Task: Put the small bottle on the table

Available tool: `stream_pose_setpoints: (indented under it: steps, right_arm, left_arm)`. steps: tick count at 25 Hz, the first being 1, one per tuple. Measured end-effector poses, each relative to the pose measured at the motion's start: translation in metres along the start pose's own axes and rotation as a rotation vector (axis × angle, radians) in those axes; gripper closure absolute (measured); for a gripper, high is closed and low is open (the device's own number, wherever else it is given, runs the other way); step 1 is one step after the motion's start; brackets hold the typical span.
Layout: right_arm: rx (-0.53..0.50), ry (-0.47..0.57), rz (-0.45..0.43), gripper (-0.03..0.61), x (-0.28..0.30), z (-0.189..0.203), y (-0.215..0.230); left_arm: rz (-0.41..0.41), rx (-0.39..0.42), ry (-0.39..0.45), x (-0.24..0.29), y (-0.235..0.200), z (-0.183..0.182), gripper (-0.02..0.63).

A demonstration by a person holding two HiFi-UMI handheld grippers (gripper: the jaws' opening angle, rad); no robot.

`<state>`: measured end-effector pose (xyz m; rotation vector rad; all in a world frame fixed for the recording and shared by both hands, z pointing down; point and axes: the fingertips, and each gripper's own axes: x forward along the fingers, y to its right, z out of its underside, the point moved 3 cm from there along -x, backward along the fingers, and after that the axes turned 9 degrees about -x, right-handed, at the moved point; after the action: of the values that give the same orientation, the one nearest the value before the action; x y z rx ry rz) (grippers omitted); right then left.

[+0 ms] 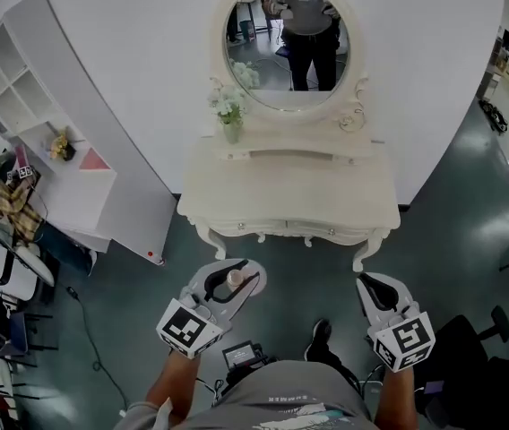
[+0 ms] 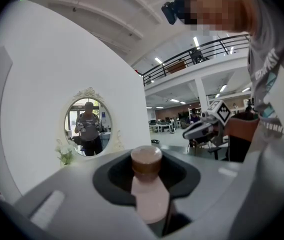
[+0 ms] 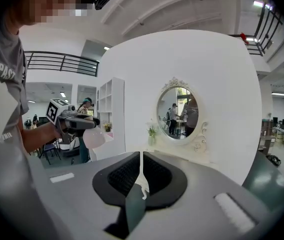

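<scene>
The small pink bottle (image 1: 234,279) with a brown cap (image 2: 146,160) sits between the jaws of my left gripper (image 1: 244,276), which is shut on it. I hold it in the air in front of the white dressing table (image 1: 290,195), short of its front edge. The right gripper view shows the same bottle (image 3: 94,138) from the side, sticking out of the left gripper (image 3: 74,123). My right gripper (image 1: 373,287) hangs level with the left one, also short of the table. Its jaws (image 3: 141,176) are shut with nothing between them.
An oval mirror (image 1: 288,43) stands at the back of the table, with a vase of white flowers (image 1: 229,110) at its left. A white shelf unit (image 1: 48,133) leans along the wall at left. The floor (image 1: 452,204) is dark green.
</scene>
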<state>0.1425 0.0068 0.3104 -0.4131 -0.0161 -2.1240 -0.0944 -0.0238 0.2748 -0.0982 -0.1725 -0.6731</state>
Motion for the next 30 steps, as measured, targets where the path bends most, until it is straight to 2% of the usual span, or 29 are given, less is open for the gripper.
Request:
stream_pose_setpoints:
  steps: [7,16,25,30]
  right_arm:
    - [-0.032,0.015,-0.106,0.557,0.054,0.0,0.075]
    - [-0.08,0.049,-0.216,0.555,0.088,-0.002,0.136]
    - [-0.081,0.049,-0.236,0.552,0.095,0.005,0.152]
    - [-0.076,0.033,-0.204,0.552,0.099,0.003,0.153]
  left_arm:
    - [-0.104,-0.011,0.006,0.063,-0.025,-0.008,0.503]
    - [-0.231,-0.009,0.006,0.113,-0.041,-0.016,0.503]
    - [-0.263,-0.011,0.002,0.125,-0.048,-0.017,0.503]
    - [-0.25,-0.022,0.004,0.129,-0.069,-0.012,0.503]
